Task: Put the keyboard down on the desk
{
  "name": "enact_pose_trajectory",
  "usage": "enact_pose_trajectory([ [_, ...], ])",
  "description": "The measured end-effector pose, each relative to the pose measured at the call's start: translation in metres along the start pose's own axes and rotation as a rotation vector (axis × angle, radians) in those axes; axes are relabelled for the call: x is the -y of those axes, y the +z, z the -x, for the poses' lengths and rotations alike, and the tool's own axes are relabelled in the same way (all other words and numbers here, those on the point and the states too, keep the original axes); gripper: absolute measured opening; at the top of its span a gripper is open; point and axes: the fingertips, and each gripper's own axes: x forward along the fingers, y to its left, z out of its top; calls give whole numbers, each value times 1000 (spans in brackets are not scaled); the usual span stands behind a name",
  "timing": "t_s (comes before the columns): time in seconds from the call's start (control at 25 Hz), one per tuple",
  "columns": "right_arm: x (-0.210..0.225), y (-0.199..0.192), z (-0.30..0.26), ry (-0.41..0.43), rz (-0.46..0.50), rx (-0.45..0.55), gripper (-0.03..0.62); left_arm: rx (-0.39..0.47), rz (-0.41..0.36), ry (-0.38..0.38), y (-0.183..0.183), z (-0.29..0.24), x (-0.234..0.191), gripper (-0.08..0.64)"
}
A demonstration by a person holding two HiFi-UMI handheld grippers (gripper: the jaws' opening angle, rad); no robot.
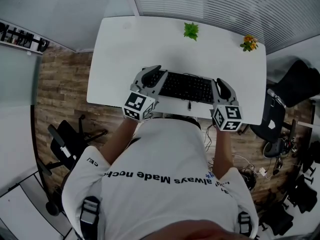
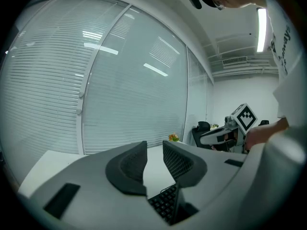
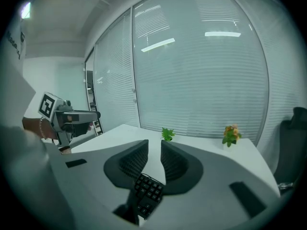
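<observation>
A black keyboard [image 1: 187,87] lies lengthwise over the front part of the white desk [image 1: 130,49]. My left gripper [image 1: 152,74] is at its left end and my right gripper [image 1: 222,86] at its right end. In the left gripper view the keyboard's [image 2: 165,202] end sits low between the jaws of the left gripper [image 2: 154,143], which are closed on it. In the right gripper view the keys [image 3: 147,193] likewise show deep between the nearly closed jaws of the right gripper [image 3: 154,143]. Whether the keyboard rests on the desk I cannot tell.
A small green plant [image 1: 191,31] and a pot of orange flowers [image 1: 248,43] stand along the desk's far edge, by the window blinds. Black office chairs stand on the wood floor at left [image 1: 65,139] and right [image 1: 295,84]. The person's body is close against the desk's front edge.
</observation>
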Motion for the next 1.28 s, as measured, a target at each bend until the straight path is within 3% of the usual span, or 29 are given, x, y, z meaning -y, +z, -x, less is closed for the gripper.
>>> enact_pose_trajectory([
  [0.6, -43, 55, 25, 66, 58, 97, 75, 144, -52, -44, 62, 14, 31, 74],
  [1.28, -61, 78, 43, 84, 97, 144, 63, 190, -56, -41, 83, 28, 38, 52],
])
